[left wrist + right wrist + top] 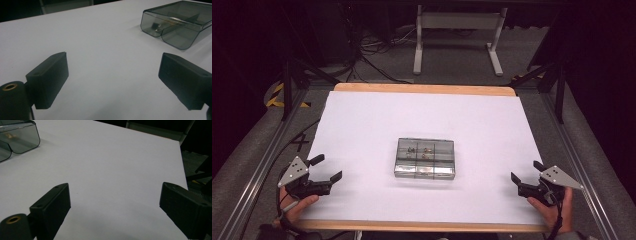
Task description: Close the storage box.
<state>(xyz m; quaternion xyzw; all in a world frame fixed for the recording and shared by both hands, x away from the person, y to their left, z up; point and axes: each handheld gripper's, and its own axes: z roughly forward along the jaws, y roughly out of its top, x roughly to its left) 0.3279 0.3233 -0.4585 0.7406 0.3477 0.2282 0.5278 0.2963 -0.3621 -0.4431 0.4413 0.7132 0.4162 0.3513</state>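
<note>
left gripper (326, 167) is gaping wide, holding nothing | right gripper (525, 171) likewise | clear box (425, 158) is lying mid-table between them, long axis left-right, about equally near both

A lone clear compartment box (425, 158) sits mid-sheet; bare white table cover (362, 125) lies open on every side of the box, unobstructed out to its edges.
</note>
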